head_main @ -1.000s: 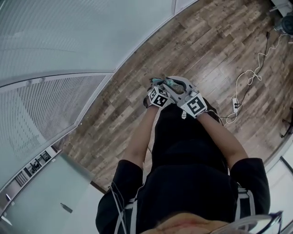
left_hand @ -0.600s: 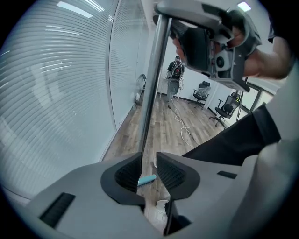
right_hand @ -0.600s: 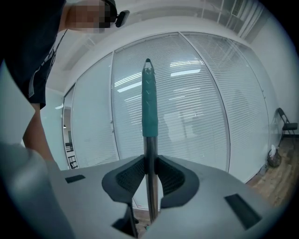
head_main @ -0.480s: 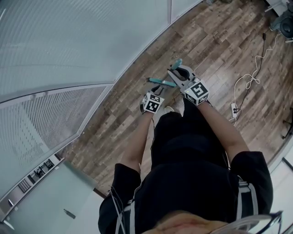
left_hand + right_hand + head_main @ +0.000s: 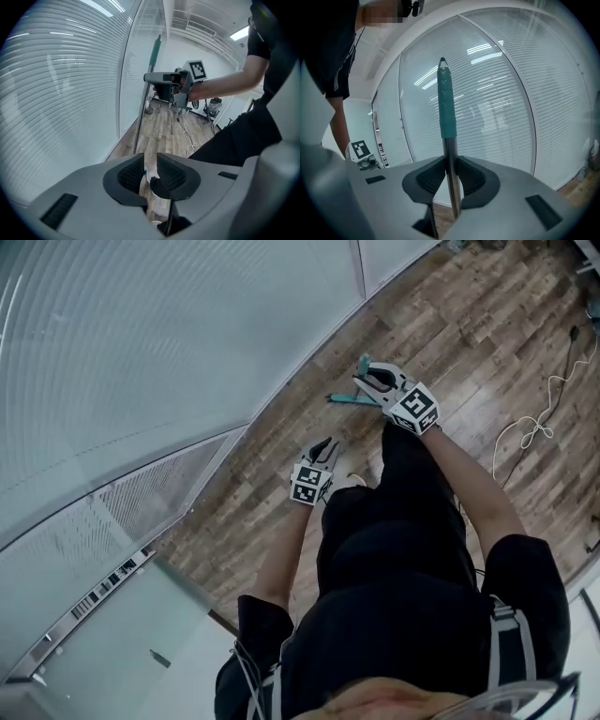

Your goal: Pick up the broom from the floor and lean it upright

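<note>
- Since a second ago, when the grippers were bunched together, they are drawn apart. The right gripper [image 5: 449, 164] is carried far, toward the glass wall [image 5: 187, 352], and the left gripper [image 5: 150, 159] is kept near the body.
- The broom [image 5: 452, 187] is held upright, with its shaft clenched in the right jaws just under the teal grip [image 5: 445, 98]. Leaning seems close.
- The left jaws are parted and empty, and are angled down at the floor [image 5: 450, 324].
- The broom's foot is probably grounded, though it is poorly shown.

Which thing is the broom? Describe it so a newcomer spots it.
Start at the blind-covered glass wall. In front of it the right claw grips the broom, a thin upright metal pole. Its teal grip on top marks it out.
</note>
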Demonstrator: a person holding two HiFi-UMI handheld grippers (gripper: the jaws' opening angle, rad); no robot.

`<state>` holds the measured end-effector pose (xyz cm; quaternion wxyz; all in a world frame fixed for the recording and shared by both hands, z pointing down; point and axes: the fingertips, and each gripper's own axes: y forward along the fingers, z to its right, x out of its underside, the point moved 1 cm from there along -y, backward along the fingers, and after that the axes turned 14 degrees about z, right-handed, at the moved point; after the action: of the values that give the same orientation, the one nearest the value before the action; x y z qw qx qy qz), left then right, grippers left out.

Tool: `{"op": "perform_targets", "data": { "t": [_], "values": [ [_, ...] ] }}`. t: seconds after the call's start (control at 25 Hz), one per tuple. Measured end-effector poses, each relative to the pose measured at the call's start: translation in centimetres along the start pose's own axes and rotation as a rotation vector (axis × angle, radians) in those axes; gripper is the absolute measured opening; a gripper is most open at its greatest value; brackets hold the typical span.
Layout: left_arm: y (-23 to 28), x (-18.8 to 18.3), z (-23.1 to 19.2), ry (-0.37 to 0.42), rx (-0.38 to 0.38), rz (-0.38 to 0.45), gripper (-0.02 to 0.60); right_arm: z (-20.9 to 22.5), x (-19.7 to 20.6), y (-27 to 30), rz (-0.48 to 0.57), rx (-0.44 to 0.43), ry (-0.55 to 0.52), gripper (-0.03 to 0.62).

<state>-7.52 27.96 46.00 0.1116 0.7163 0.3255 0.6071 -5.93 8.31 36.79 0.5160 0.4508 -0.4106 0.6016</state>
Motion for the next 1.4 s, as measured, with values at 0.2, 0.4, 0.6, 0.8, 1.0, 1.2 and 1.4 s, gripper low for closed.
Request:
{"op": "perform_targets", "data": {
  "t": [0.2, 0.4, 0.6, 0.8, 1.0, 1.2, 1.4],
  "values": [
    [4.5, -5.1, -1.7, -0.031, -0.061, 0.064, 0.070, 6.8, 0.7, 1.3, -0.051, -0.102, 0.023, 0.092],
    [9.5, -11.1, -2.8, -0.073, -0.092, 0.166, 0.044, 12.5, 1.7, 1.9, -0.090, -0.125, 0.020, 0.092],
    [14.2, -15.0, -4.1, -0.120, -0.119, 0.254, 0.044, 17.9, 3.1, 3.0, -0.085, -0.087, 0.023, 0.092],
    [18.7, -15.3, -4.3, -0.121, -0.097, 0.275, 0.044, 21.6, 5.8, 4.1, -0.104, -0.083, 0.016, 0.092],
    [21.1, -13.0, -4.1, -0.157, -0.019, 0.237, 0.044, 23.5, 10.3, 5.5, -0.173, -0.117, 0.010, 0.092],
    [23.9, -11.6, -6.0, -0.182, 0.033, 0.195, 0.044, 26.2, 14.5, 6.7, -0.240, -0.126, -0.010, 0.092],
    [25.3, -12.1, -8.4, -0.147, 0.076, 0.187, 0.044, 27.9, 17.5, 7.8, -0.263, -0.110, -0.011, 0.092]
  ]
}}
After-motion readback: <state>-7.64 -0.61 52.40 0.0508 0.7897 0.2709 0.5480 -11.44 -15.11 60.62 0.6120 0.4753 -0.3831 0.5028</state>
